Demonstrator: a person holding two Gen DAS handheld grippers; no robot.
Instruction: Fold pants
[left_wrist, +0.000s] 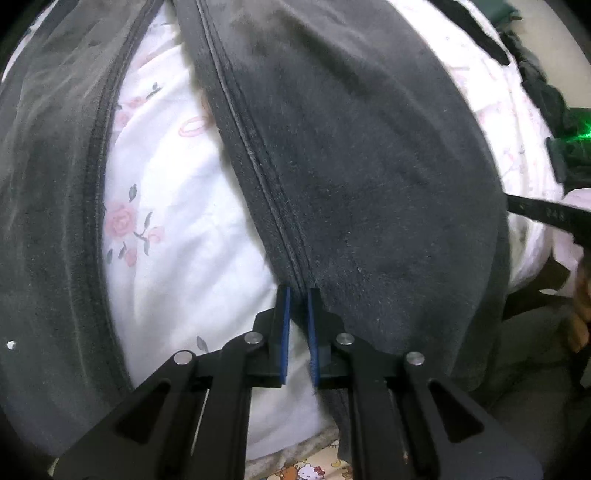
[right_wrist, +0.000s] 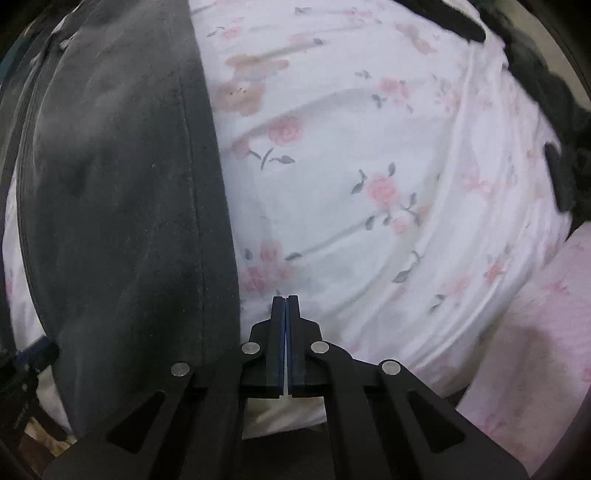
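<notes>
Pants seam between left tool tips, on floral sheet.

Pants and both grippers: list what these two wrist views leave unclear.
- Pants: waistband and leg ends cut off by both views' edges.
- Left gripper: whether its pads pinch the seam; the tips hide the contact.
- Right gripper: shut over the floral sheet; whether it nips cloth, too small to tell.
</notes>
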